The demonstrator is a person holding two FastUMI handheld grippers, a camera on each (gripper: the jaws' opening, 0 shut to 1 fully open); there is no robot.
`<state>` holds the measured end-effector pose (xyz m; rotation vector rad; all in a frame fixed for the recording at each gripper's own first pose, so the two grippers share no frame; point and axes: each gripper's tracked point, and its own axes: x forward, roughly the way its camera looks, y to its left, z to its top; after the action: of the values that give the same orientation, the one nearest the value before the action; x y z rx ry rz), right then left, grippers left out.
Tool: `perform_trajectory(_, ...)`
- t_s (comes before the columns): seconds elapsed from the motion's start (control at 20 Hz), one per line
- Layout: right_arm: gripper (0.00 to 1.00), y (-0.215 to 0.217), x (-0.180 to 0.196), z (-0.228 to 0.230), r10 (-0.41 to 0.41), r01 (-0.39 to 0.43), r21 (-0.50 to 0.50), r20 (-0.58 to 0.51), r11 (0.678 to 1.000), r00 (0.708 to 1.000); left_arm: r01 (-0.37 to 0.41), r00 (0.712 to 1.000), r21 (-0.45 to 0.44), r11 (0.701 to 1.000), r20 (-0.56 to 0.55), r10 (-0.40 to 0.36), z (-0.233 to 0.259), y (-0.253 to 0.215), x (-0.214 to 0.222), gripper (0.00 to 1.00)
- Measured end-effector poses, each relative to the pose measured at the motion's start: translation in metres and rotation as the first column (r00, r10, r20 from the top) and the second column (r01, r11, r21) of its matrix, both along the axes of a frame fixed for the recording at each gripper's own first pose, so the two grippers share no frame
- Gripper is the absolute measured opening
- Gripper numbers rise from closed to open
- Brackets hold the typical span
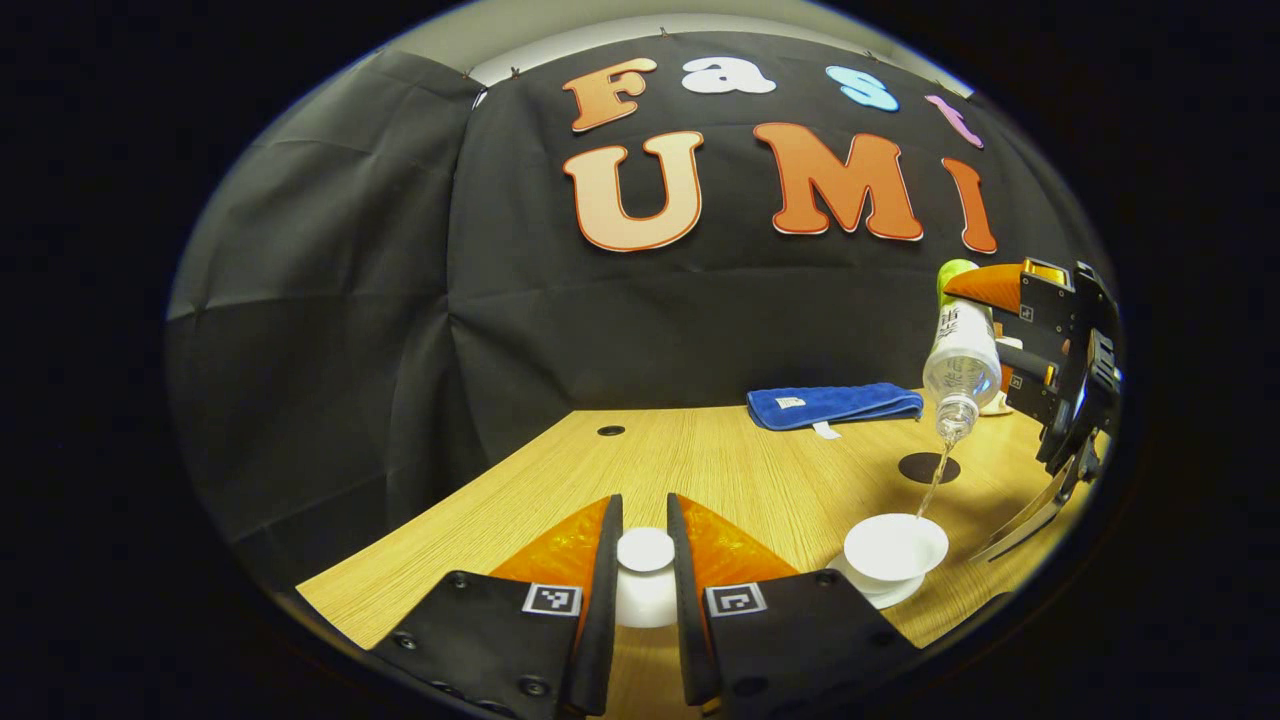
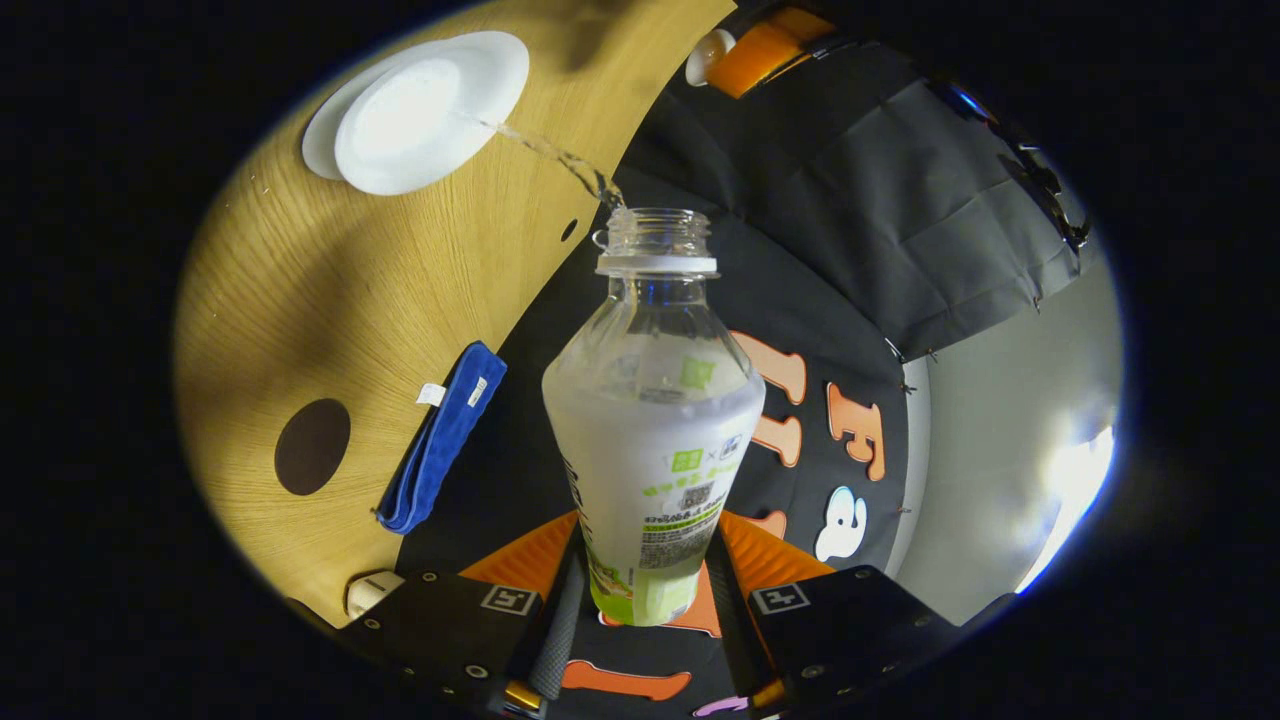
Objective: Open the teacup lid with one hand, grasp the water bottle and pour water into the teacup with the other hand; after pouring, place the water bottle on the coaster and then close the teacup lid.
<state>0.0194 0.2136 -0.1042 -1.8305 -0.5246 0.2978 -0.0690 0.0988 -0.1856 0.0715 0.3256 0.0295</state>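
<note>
Two grippers are at work at once: the left gripper [image 1: 645, 560] has its fingers pressed on either side of the white teacup lid [image 1: 645, 568], holding it by the knob just above the wooden table [image 1: 720, 470], while the right gripper [image 2: 645, 590] is clamped on the lower body of the clear water bottle [image 2: 655, 430], tipped mouth-down so that a thin stream of water [image 1: 935, 485] falls into the open white teacup [image 1: 895, 548] on its saucer. Pouring is under way, by my reading. The bottle is thin plastic and probably flexes under the fingers; it looks light and grows lighter as it drains, so a firm but not crushing hold near the base seems right, and it should be righted slowly to avoid drips. The lid and cup look like porcelain: stiff, smooth, breakable, and slippery if wet, so the knob is the sensible place to hold. A dark round coaster [image 1: 928, 467] lies just beyond the cup, in front of a folded blue towel [image 1: 835, 405], ready for the bottle.
</note>
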Motion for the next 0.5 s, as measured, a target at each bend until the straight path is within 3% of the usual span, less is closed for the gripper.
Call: perform_trajectory(0.5, 0.63, 0.003, -0.010, -0.011, 0.026, -0.026, -0.064, 0.007, 0.998, 1.000, -0.009, 1.000, 0.004, 1.000, 0.003, 0.009, 0.001, 0.001, -0.004, 0.29)
